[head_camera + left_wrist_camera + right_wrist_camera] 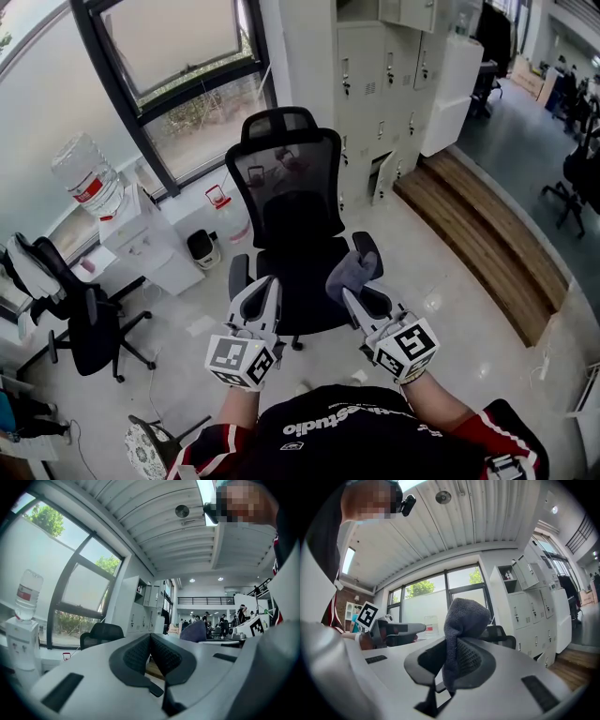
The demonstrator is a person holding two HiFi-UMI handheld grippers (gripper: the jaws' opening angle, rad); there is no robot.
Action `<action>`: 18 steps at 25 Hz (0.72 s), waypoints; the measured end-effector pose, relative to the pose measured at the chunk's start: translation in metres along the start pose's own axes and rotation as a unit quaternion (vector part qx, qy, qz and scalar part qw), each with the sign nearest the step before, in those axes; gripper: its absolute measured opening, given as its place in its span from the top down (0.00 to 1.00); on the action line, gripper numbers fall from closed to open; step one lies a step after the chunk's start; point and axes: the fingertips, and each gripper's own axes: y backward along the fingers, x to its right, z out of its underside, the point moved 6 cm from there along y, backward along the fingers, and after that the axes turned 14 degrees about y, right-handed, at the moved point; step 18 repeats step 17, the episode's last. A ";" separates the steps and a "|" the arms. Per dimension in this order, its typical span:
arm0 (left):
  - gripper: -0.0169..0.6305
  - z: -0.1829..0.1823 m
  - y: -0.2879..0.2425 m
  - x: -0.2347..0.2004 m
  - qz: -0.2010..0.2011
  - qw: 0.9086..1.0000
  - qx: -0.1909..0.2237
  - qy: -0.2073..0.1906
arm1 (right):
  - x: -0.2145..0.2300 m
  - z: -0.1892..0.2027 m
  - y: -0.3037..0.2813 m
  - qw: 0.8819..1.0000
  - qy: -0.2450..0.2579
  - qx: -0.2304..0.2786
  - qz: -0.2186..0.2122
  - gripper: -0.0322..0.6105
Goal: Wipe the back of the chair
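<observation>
A black office chair stands in front of me, its mesh back [283,178] upright and facing me, the seat [302,277] just beyond both grippers. My right gripper [350,296] is shut on a grey cloth [352,270], which bunches above the jaws over the seat's right side. In the right gripper view the cloth [462,616] sticks up between the pads of that gripper [457,644], with the chair [502,635] behind it. My left gripper [266,287] hovers over the seat's left front. Its pads [140,654] meet at the tips with nothing between them. The chair's headrest [101,633] shows beyond.
A water dispenser with a bottle [88,178] stands at the left by the window. Another black chair [82,323] is near left. White lockers [394,84] stand behind the chair, and a wooden step [487,234] runs along the right. A small white bin [201,247] sits left of the chair.
</observation>
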 end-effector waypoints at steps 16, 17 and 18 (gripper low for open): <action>0.94 -0.002 0.009 -0.006 0.008 1.000 0.004 0.013 | -0.017 -0.006 -0.012 1.000 0.004 0.010 -0.016 0.86; 0.94 -0.002 0.009 -0.006 0.008 1.000 0.004 0.013 | -0.018 -0.006 -0.012 1.000 0.004 0.009 -0.016 0.86; 0.94 -0.002 0.009 -0.006 0.008 1.000 0.004 0.013 | -0.018 -0.006 -0.012 1.000 0.004 0.009 -0.016 0.86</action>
